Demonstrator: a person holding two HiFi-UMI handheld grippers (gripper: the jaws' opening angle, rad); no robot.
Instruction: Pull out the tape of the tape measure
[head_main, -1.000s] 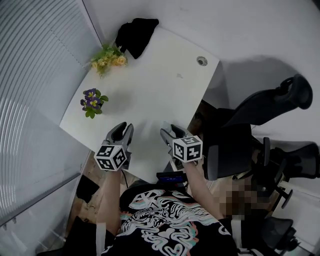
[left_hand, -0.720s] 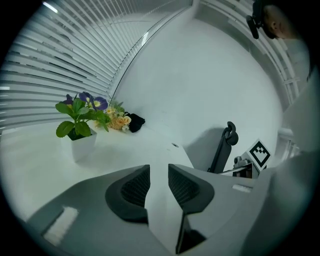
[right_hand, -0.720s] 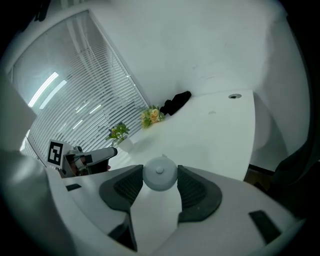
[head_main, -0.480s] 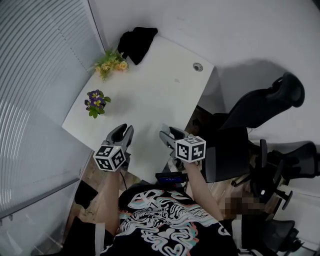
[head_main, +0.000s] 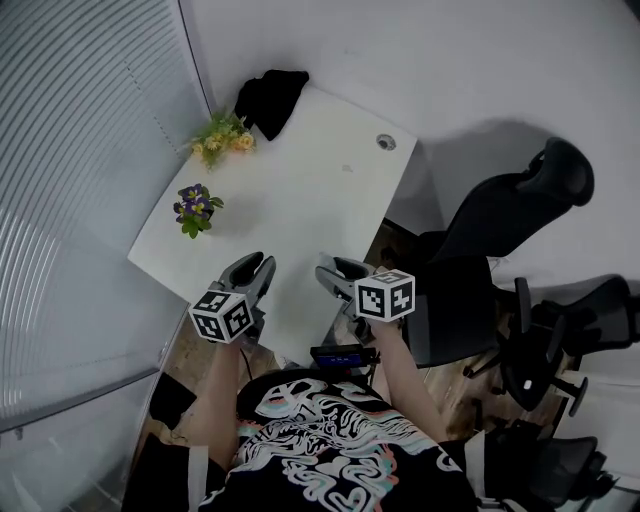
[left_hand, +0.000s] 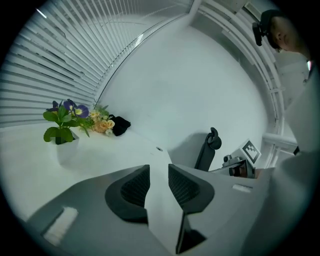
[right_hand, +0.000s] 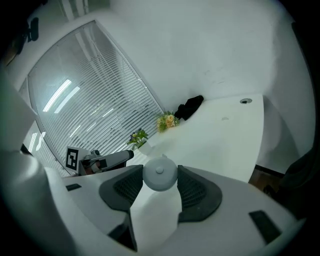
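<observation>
Right gripper view: right gripper (right_hand: 160, 176) jaws clamp a round white tape measure (right_hand: 159, 171) at their tips, held over the white table (right_hand: 220, 135). Left gripper (left_hand: 159, 172) jaws stand apart with nothing between them. Potted flowers (left_hand: 62, 125) stand farther along the table.

1. It was an office: a plain white desk (head_main: 300, 210) with a cable grommet (head_main: 386, 142) stood against a bare white wall (head_main: 450, 60).
2. Black swivel chairs (head_main: 505, 215) crowded beside the desk.
3. Slatted blinds (head_main: 80, 150) covered the whole side next to it.
4. A potted plant (head_main: 195, 207) and flowers (head_main: 222, 135) sat on the desk as decoration, and the floor (head_main: 440, 385) was wood.
</observation>
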